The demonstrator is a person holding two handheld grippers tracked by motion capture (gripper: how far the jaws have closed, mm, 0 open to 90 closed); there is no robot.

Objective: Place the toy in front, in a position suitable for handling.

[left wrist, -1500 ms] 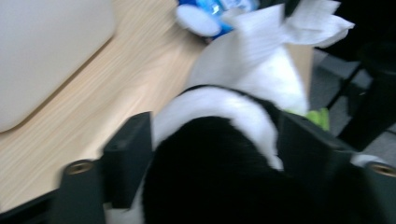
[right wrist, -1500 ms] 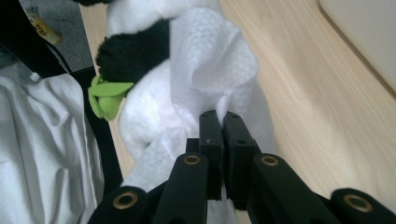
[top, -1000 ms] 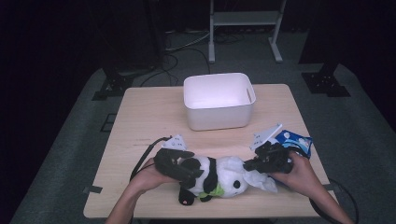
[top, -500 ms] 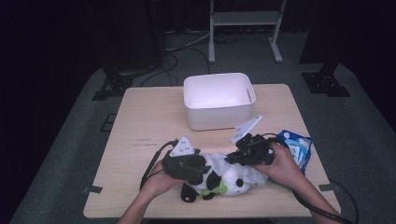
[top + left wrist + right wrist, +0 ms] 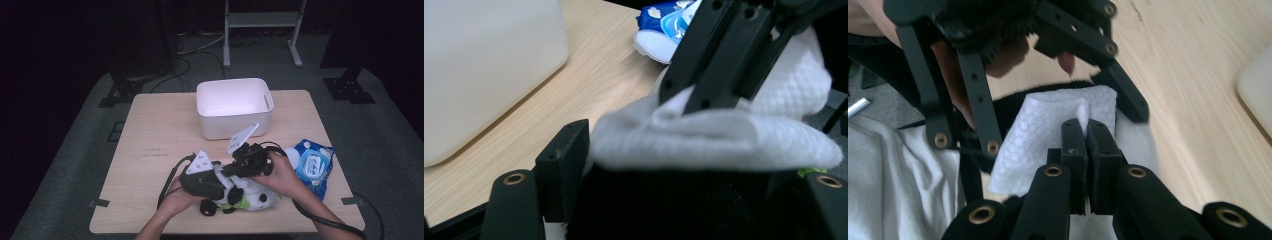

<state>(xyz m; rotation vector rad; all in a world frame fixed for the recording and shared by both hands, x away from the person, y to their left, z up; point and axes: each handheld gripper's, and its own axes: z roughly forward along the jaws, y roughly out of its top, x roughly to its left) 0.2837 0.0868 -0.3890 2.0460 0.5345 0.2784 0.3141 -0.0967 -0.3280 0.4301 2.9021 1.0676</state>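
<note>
The right hand-held gripper (image 5: 1087,131), pinching a white textured wipe (image 5: 1048,135), has swung onto the black-and-white plush toy (image 5: 250,192) clamped by the left hand-held gripper (image 5: 220,187); wiping can begin.

Plush toy (image 5: 250,196) near the table's (image 5: 160,130) front edge: mostly covered by both grippers and hands, animal type unreadable. Left gripper (image 5: 684,200) view: white bin (image 5: 484,70) cut off at top and left edges, toy just a dark blur between the jaws. Wipes pack (image 5: 312,165) label too small to read.
</note>
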